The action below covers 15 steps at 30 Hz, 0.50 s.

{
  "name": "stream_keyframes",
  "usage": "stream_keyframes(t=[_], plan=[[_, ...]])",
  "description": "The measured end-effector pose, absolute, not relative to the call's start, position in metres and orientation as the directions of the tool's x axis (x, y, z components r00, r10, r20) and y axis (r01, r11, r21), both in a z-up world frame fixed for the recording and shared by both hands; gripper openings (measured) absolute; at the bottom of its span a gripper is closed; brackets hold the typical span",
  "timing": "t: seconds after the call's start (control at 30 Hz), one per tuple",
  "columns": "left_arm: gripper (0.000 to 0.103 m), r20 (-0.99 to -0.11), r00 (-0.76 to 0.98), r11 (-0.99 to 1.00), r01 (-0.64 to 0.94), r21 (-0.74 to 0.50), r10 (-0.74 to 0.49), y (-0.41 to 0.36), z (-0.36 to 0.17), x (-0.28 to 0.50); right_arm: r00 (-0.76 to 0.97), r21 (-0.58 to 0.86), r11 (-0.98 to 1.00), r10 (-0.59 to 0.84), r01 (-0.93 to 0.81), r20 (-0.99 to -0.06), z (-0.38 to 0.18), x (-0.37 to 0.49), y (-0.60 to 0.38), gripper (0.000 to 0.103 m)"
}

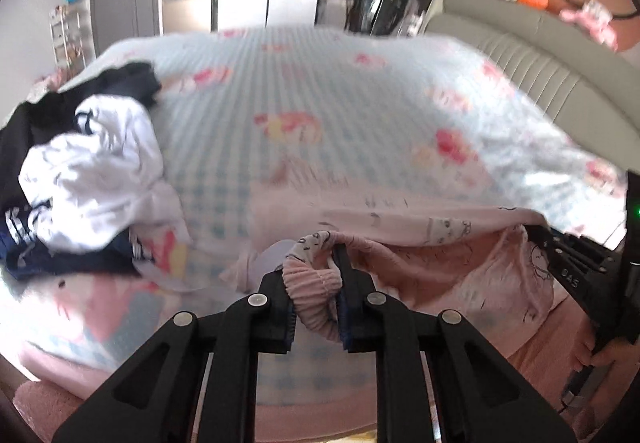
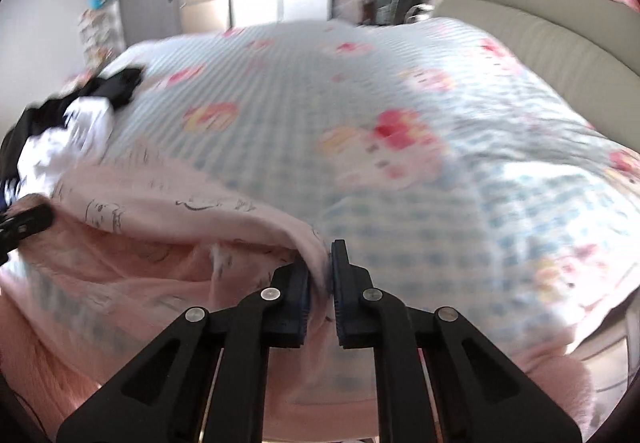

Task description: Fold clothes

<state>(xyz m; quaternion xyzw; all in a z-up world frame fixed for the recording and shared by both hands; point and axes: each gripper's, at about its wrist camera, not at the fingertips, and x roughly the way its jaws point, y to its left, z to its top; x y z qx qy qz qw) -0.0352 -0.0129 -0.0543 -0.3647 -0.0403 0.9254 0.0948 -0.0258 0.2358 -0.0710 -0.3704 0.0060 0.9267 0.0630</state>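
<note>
A pale pink garment (image 1: 420,219) with small cartoon prints is held up over the near edge of the bed (image 1: 320,91). My left gripper (image 1: 316,295) is shut on its ribbed pink cuff (image 1: 316,303). My right gripper (image 2: 320,283) is shut on another edge of the same pink garment (image 2: 168,203), which stretches away to the left in the right wrist view. The right gripper (image 1: 560,255) also shows at the right of the left wrist view, with a hand (image 1: 592,355) on its handle. The left gripper's tip (image 2: 24,227) appears at the left edge of the right wrist view.
A heap of white, black and navy clothes (image 1: 88,171) lies on the bed's left side. The bedspread (image 2: 360,123) is blue checked with pink flowers. A padded grey headboard (image 1: 540,55) runs along the right. A door, wardrobe and shelves stand behind.
</note>
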Motion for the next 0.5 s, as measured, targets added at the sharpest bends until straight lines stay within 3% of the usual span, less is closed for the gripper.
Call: stream_keyframes(t=[0.13,0.17,0.2,0.27,0.37,0.43,0.47,0.5], plan=[[0.016,-0.677,-0.707,-0.978,-0.181,-0.107,0.205,-0.001,-0.059,-0.038,-0.719,-0.078,-0.971,0.222,-0.227,-0.659,-0.055,-0.025,0.268,0.009],[0.016,-0.726,-0.660,-0.979,-0.180,-0.097,0.193,0.005,-0.079,-0.044,-0.690,-0.093,-0.970,0.226,-0.225,-0.687,-0.064,-0.031,0.273,0.018],[0.016,-0.772,-0.609,-0.980,-0.178,-0.088,0.180,0.010,-0.100,-0.050,-0.642,-0.092,-0.976,0.201,-0.199,-0.740,-0.078,-0.039,0.275,0.024],[0.016,-0.826,-0.531,-0.978,-0.178,-0.108,0.188,0.017,-0.127,-0.054,-0.549,-0.053,-0.987,0.128,-0.152,-0.826,-0.107,-0.046,0.272,0.023],[0.017,-0.814,-0.525,-0.965,-0.206,-0.161,0.248,0.021,-0.133,-0.042,-0.659,0.015,-0.999,0.013,-0.037,-0.752,-0.088,-0.020,0.246,0.025],[0.017,-0.786,-0.556,-0.958,-0.237,-0.163,0.271,0.024,-0.119,-0.038,-0.697,0.060,-0.994,-0.108,0.093,-0.709,-0.074,-0.008,0.224,0.039],[0.017,-0.767,-0.573,-0.953,-0.249,-0.172,0.289,0.024,-0.109,-0.038,-0.694,0.085,-0.981,-0.184,0.174,-0.696,-0.070,-0.005,0.213,0.058],[0.017,-0.747,-0.588,-0.947,-0.261,-0.189,0.311,0.023,-0.099,-0.038,-0.689,0.096,-0.967,-0.236,0.235,-0.685,-0.067,-0.004,0.201,0.063]])
